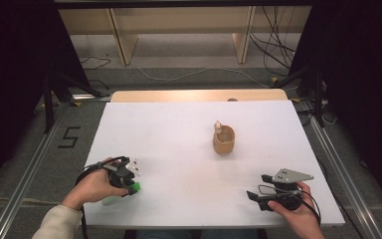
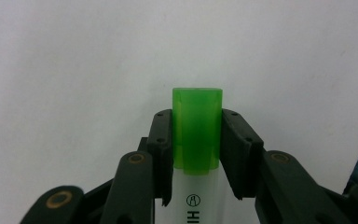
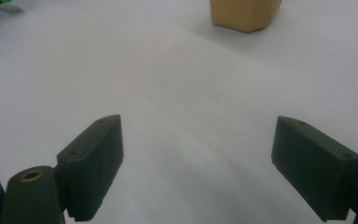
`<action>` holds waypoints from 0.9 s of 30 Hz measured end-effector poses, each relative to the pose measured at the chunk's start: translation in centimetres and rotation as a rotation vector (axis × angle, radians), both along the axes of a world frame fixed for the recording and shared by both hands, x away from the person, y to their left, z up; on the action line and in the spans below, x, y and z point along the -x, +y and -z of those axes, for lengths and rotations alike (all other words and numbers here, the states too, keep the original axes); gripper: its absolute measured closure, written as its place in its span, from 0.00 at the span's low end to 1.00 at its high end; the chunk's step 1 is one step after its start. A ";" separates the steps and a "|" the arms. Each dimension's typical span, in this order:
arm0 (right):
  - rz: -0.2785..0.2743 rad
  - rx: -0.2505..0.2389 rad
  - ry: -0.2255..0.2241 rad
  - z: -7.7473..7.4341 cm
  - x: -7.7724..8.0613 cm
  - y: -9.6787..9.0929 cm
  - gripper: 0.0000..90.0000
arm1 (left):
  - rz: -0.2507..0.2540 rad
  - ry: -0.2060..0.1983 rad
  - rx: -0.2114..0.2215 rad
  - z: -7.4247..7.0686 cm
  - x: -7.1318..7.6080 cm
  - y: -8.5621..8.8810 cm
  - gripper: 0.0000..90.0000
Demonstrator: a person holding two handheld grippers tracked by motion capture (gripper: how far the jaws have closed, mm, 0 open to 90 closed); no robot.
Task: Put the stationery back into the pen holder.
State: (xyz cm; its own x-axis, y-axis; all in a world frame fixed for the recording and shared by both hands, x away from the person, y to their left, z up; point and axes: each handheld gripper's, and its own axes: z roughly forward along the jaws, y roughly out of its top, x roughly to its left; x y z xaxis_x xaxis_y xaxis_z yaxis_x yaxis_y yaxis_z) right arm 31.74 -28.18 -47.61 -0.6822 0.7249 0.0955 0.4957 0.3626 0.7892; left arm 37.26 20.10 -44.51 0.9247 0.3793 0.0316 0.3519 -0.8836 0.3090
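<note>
Highlighter (image 2: 197, 135), white barrel with green cap, is pinched at the cap by the jaws of the left gripper (image 1: 127, 180); both pads are seen pressed flat against the cap's sides in the left gripper view. Whether the barrel is lifted or resting on the table (image 1: 179, 149) cannot be told; in the high view it is seen low over the white surface.

Landmark: wooden cup (image 1: 224, 140), standing upright past the middle of the table, with a pale item poking up at its far rim.

Relative to the cup, the highlighter is placed well apart, toward the near-left corner. The right gripper (image 1: 261, 186) is held near-right of the cup, also well apart; its jaws are spread wide with nothing between them, pointed over bare table toward the cup's base (image 3: 244, 14).

Progress, as judged: the grasp is made; the carry to the cup and the drop into it appear to be left. That the cup is the goal is only assumed from the layout.

Edges and room: the highlighter is held close to the near edge and the left edge, so little margin is left on those sides. Between the highlighter and the cup an unobstructed stretch of white table is available. The right gripper is kept off that line. The cup is set well in from every edge.
</note>
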 end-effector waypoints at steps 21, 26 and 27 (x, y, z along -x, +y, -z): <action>-0.003 -0.007 0.000 0.0 0.0 0.0 0.19 | -0.080 -0.115 0.217 -1.3 -0.2 -0.1 0.75; -0.003 -0.005 0.001 0.0 0.0 0.0 0.19 | -0.096 -0.153 0.272 -1.5 -0.2 -0.2 0.74; -0.002 -0.005 0.002 0.0 0.0 0.0 0.19 | -0.099 -0.160 0.281 -1.5 -0.3 -0.2 0.74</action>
State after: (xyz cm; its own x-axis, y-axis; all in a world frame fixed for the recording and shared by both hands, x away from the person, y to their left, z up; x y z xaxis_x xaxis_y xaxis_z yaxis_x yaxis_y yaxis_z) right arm 31.74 -28.15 -47.64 -0.6835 0.7230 0.1004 0.4964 0.3597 0.7900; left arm 37.54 19.92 -43.01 0.8749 0.4812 0.0553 0.3585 -0.7200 0.5941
